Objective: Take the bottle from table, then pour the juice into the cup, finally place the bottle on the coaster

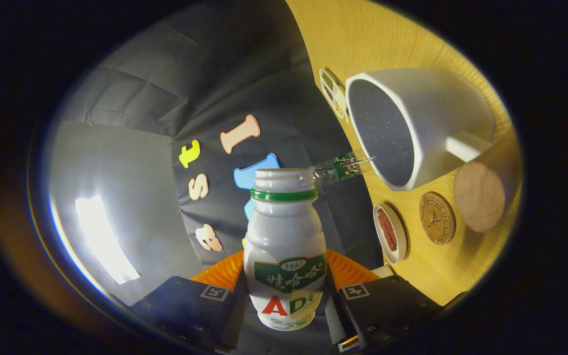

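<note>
My gripper (pixel 284 291) is shut on a white bottle (pixel 284 251) with a green neck ring and a green and red label; both fingers press its sides. The view is rolled sideways, so the wooden table (pixel 363 44) stands to the right of the bottle. The bottle's open mouth (pixel 284 173) points toward a white cup (pixel 414 123) that stands on the table, and the cup's dark inside faces me. A thin stream of clear liquid (pixel 344 165) runs from the bottle's mouth to the cup's rim. A round cork coaster (pixel 437 218) lies on the table near the cup.
A small white dish (pixel 391 232) with something reddish in it sits beside the coaster. A blurred tan cylinder (pixel 483 190) juts in near the cup's handle. A small card (pixel 332 91) lies on the table behind the cup. Black cloth forms the booth wall beyond the bottle.
</note>
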### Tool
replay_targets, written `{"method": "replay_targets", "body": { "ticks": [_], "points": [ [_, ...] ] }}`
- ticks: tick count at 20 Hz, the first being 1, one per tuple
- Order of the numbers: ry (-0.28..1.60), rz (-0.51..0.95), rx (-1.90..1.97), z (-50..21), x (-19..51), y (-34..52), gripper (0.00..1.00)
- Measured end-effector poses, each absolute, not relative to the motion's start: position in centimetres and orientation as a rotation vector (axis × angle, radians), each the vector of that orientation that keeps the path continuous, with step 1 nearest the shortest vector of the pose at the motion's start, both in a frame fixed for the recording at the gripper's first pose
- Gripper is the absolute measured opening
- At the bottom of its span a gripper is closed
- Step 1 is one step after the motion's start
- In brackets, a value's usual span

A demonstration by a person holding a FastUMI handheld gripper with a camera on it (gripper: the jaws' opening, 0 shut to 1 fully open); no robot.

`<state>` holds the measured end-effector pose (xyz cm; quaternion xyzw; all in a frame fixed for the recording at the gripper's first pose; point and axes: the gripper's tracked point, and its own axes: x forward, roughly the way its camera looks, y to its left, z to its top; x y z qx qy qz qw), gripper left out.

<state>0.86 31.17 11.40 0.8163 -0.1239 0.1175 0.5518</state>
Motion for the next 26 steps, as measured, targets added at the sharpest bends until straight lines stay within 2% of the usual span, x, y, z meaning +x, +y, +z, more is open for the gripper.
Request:
{"method": "replay_targets", "body": {
  "ticks": [26],
  "points": [
    [-0.332,0.284,2.038,11.71,0.63,30.42,0.67]
  ]
}}
